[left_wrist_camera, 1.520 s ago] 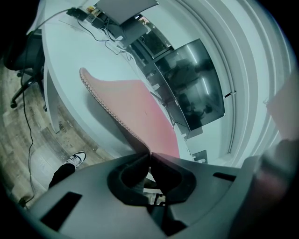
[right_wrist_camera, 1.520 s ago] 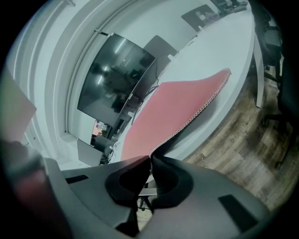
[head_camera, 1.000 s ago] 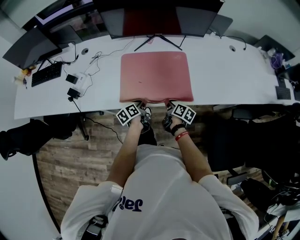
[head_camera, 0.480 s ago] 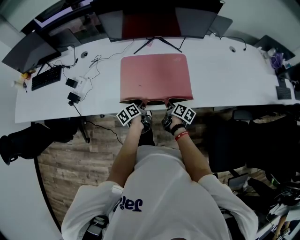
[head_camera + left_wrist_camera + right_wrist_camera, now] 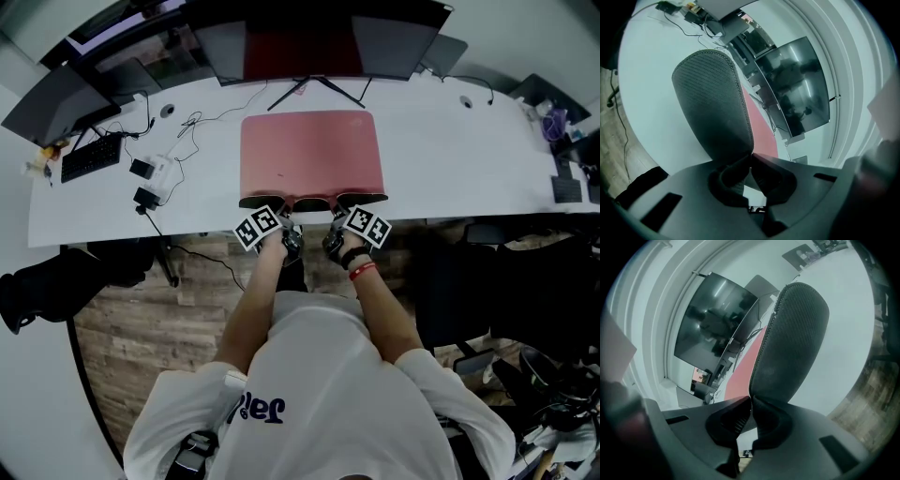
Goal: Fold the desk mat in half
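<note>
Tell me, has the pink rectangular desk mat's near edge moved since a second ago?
Yes: the pink mat has curled up off the white desk's front edge.

Head cam: high above, looking steeply down, white desk (image 5: 450,141) at 12 o'clock. Gripper cams sit right behind their jaws, close-up, facing across the desk — all three share desk mat (image 5: 311,155) and monitor (image 5: 309,37).

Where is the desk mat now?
Head view: the desk mat lies centred on the desk before the monitor stand; its near edge is lifted, pinched by the left tool and right tool.
</note>
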